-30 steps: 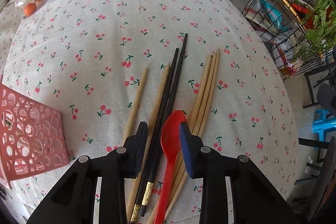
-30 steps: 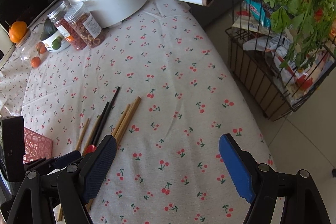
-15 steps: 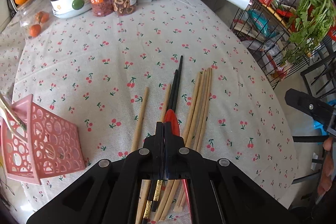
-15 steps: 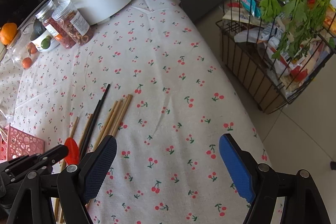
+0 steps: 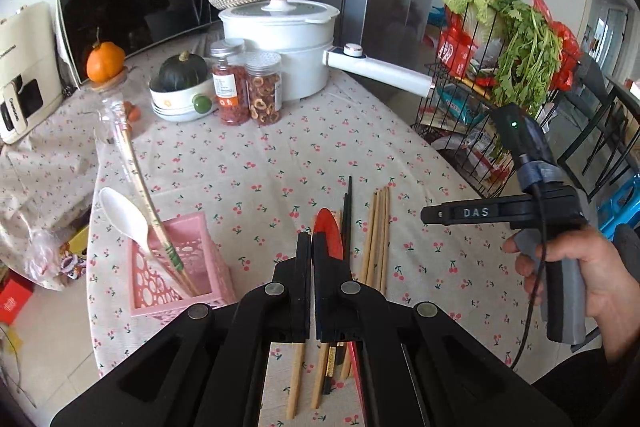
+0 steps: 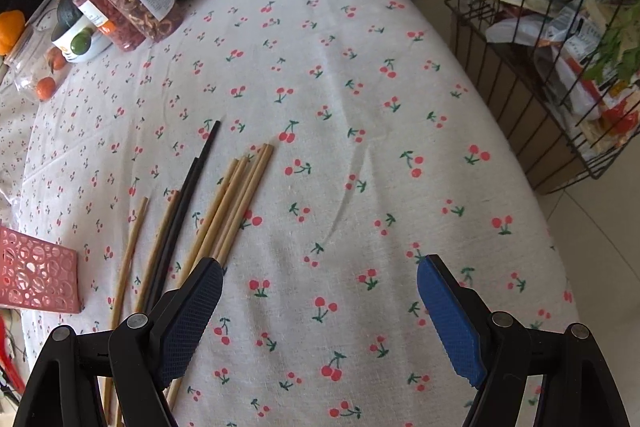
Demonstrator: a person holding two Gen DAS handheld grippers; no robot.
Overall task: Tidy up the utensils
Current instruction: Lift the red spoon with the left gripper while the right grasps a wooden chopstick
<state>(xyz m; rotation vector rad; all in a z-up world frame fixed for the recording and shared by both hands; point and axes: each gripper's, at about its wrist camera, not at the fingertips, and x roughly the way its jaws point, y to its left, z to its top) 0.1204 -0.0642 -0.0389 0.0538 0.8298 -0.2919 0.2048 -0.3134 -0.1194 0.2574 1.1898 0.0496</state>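
Red spoon (image 5: 329, 235): clamped between the closed jaws of the left gripper (image 5: 311, 241), bowl end poking up past the fingertips, handle running down under the gripper body. It sits above the tablecloth, over the loose chopsticks.
Left gripper: jaws pressed together on the red spoon – no gap shows between the pads.
Right gripper (image 6: 320, 301): jaws wide apart, nothing between them; only cherry-print cloth shows in the gap. In the left wrist view it is seen from the side, held by a hand (image 5: 580, 275) at the right edge.
Wooden chopsticks (image 6: 236, 203): a bundle lying side by side on the cloth, its near end just beside the right gripper's left finger. Two more single wooden sticks lie to the left of the black pair.
Black chopsticks (image 6: 188, 195): a pair lying together between the wooden bundle and the single sticks, tips pointing toward the jars.
Pink holder (image 5: 176, 267): perforated plastic basket at the table's left edge, holding a white spoon (image 5: 124, 215) and a long pale chopstick with green bands, both leaning out to the upper left.
Tablecloth (image 6: 360, 107): white with red cherries, covering the table.
Far end of table: white pot (image 5: 280, 43) with a long handle, two clear jars (image 5: 248, 87) of dried food, a bowl with a dark green squash – all well apart from the utensils.
Beside the table: black wire rack (image 5: 480, 131) with leafy greens and packets.
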